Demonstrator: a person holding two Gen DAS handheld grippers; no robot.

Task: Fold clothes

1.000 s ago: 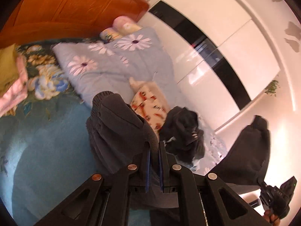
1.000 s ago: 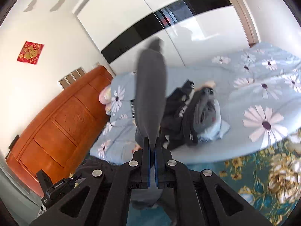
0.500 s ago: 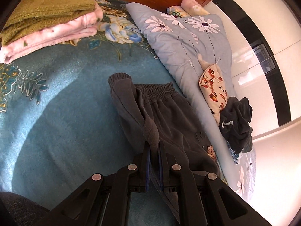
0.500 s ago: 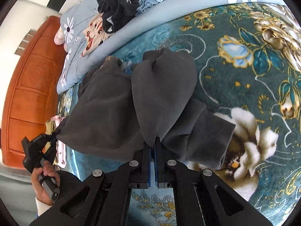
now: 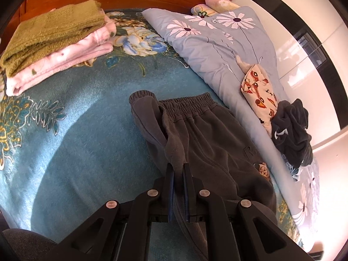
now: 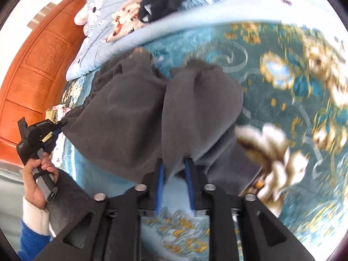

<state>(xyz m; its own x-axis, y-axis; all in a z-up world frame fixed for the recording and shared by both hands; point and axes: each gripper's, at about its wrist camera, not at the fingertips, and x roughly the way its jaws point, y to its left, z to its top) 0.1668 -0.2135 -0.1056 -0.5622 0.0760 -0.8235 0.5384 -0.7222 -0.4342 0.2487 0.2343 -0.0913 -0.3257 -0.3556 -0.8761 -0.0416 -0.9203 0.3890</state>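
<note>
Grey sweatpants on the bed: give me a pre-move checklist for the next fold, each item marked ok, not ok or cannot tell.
1. Left gripper pinching the grey sweatpants: ok, jaws closed on a fold of fabric.
2. Right gripper released: ok, jaws parted with cloth draped between them.
3. Waistband lying flat on the teal blanket: ok.
4. Legs aligned: not ok, one leg cuff is doubled up beside the waistband.
5. Folded stack out of the way: ok, apart from the sweatpants.
6. Right view sharp enough to judge leg ends: cannot tell, blurred.
</note>
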